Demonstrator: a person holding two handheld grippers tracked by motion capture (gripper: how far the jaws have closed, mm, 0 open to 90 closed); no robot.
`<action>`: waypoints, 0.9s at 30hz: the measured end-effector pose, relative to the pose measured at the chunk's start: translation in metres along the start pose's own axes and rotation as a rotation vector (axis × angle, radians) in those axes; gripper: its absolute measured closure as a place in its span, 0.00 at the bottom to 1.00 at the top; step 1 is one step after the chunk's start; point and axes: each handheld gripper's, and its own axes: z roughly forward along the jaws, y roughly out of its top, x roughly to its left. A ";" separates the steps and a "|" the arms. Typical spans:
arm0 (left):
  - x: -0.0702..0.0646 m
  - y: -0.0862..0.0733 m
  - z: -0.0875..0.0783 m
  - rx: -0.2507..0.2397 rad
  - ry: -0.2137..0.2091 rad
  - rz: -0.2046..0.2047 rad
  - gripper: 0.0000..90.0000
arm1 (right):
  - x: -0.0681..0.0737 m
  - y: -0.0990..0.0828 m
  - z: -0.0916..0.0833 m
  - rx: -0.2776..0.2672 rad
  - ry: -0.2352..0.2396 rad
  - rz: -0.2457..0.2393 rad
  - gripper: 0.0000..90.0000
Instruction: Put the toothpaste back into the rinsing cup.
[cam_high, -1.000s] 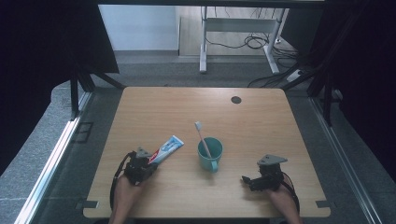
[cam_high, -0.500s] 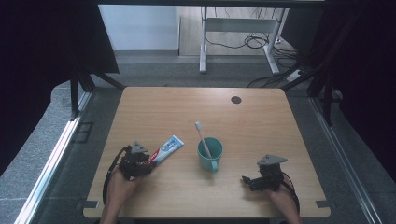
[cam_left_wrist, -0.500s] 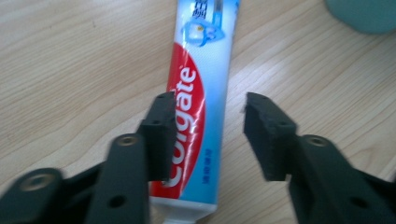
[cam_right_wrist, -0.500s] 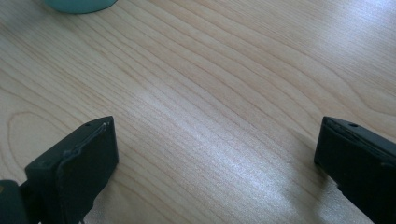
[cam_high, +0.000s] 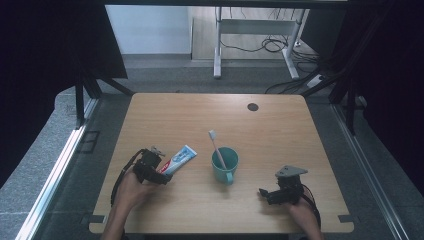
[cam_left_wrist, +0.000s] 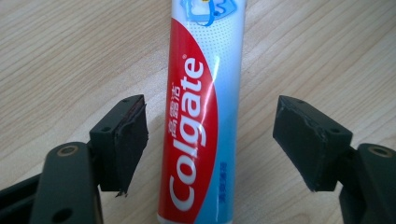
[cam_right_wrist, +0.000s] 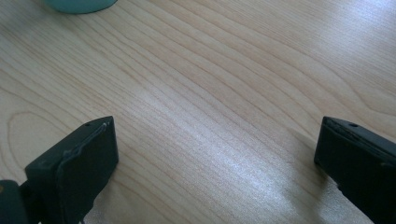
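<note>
A red, white and blue toothpaste tube (cam_high: 178, 159) (cam_left_wrist: 201, 116) lies flat on the wooden table (cam_high: 280, 130), left of a teal mug (cam_high: 225, 165) that holds a white toothbrush (cam_high: 216, 145). My left gripper (cam_high: 156, 172) (cam_left_wrist: 210, 140) sits at the tube's near end. Its jaws have just been opening and now stand apart on either side of the tube, with a gap on each side. My right gripper (cam_high: 265, 194) (cam_right_wrist: 215, 158) rests open near the front right of the table, bare wood between its jaws. The mug's base (cam_right_wrist: 80, 4) peeks in at the top left of the right gripper view.
A small dark round spot (cam_high: 252, 106) marks the table's far side. Beyond the table stand a white desk frame (cam_high: 250, 30) and loose cables (cam_high: 270, 45) on the floor. Dark curtains hang at both sides.
The left gripper has let go of the toothpaste tube and slid back a little toward the front left. The tube stays on the table. The right gripper has not moved.
</note>
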 end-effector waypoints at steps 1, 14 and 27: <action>0.000 0.004 0.001 0.027 0.005 0.009 0.28 | 0.000 0.000 0.000 0.000 0.000 0.000 0.00; -0.001 0.037 0.014 0.236 0.021 0.079 0.32 | 0.000 0.000 0.000 0.000 0.000 -0.001 0.00; -0.004 0.063 0.028 0.353 0.030 0.109 0.39 | 0.000 0.000 0.000 0.002 0.000 -0.002 0.00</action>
